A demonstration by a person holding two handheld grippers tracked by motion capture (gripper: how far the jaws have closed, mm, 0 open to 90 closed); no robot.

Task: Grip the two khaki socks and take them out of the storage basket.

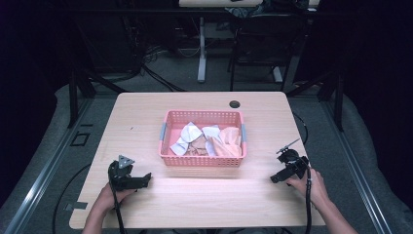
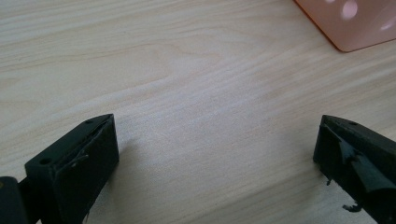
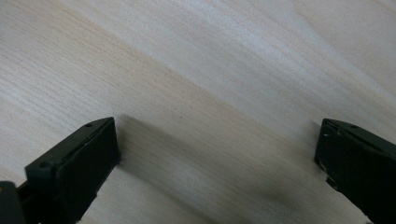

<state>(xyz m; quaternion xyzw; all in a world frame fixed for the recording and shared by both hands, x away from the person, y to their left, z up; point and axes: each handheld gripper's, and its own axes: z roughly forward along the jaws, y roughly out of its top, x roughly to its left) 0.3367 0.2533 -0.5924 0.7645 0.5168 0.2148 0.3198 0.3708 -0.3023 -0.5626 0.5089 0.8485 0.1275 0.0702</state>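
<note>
High view, basket: a pink plastic basket with perforated walls (image 1: 202, 160) stands at the middle of the light wooden table (image 1: 146, 117), holding white and orange crumpled cloths (image 1: 209, 140).
High view, left gripper: the black left gripper (image 1: 146, 179) rests near the front left corner, held by a hand (image 1: 111, 196).
High view, right gripper: the black right gripper (image 1: 275, 178) lies near the front right edge.
Left gripper view: jaws spread wide over bare wood; a basket corner (image 2: 348, 23) is at the top right.
Right gripper view: jaws spread wide, nothing between them.

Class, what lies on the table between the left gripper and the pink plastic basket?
Nothing: bare pale wood separates the left gripper from the pink plastic basket, shown in the high view.
</note>
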